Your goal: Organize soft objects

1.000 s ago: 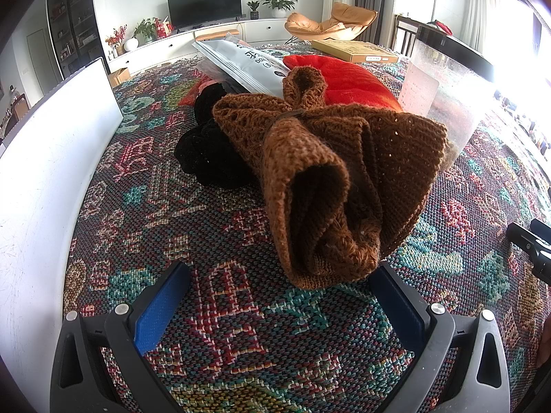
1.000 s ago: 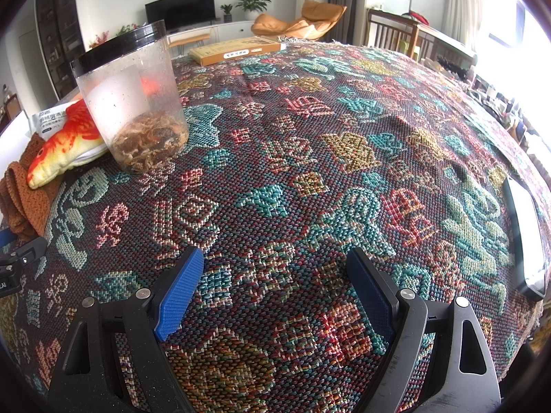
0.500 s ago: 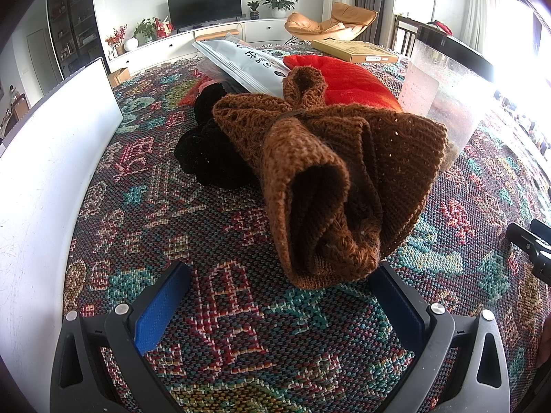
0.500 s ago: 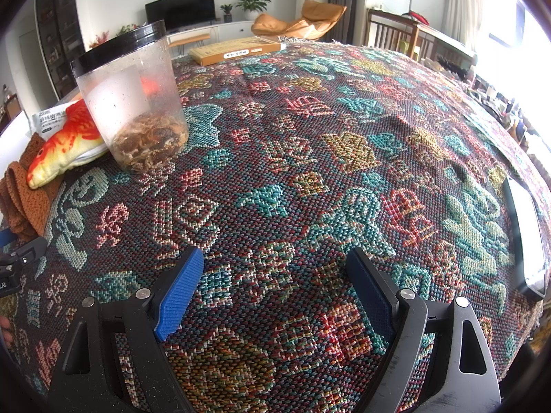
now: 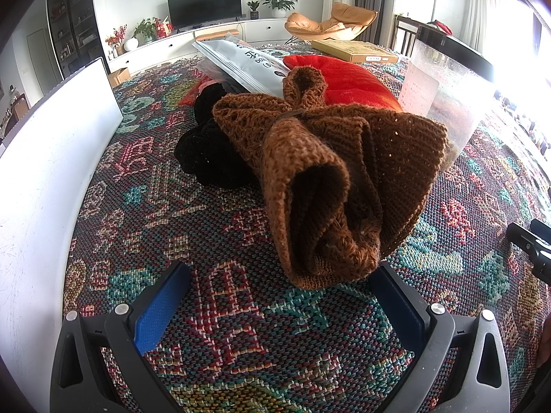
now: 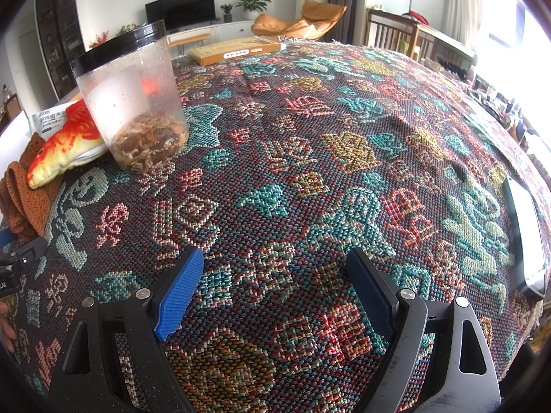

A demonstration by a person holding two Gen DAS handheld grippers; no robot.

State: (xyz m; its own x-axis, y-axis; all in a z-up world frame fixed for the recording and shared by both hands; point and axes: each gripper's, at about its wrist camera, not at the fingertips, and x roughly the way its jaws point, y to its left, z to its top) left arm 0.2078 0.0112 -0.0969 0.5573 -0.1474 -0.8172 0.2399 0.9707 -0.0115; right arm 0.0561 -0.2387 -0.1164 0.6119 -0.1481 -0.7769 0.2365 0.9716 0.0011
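A brown knitted cloth (image 5: 330,179), bunched and tied, lies on the patterned tablecloth (image 5: 213,309) right in front of my left gripper (image 5: 279,299), which is open and empty with its near edge between the fingertips. A black fuzzy cloth (image 5: 206,151) lies behind it on the left, and a red plush fish (image 5: 351,79) behind. In the right wrist view the fish (image 6: 65,144) and the brown cloth (image 6: 24,192) sit at the far left. My right gripper (image 6: 272,282) is open and empty over bare tablecloth (image 6: 310,172).
A clear plastic jar with a black lid (image 6: 134,103) holds dried bits beside the fish; it also shows in the left wrist view (image 5: 447,93). A white printed bag (image 5: 248,65), a flat yellow box (image 6: 237,51), a white bin wall (image 5: 44,158) and a white tray (image 6: 527,237) edge the table.
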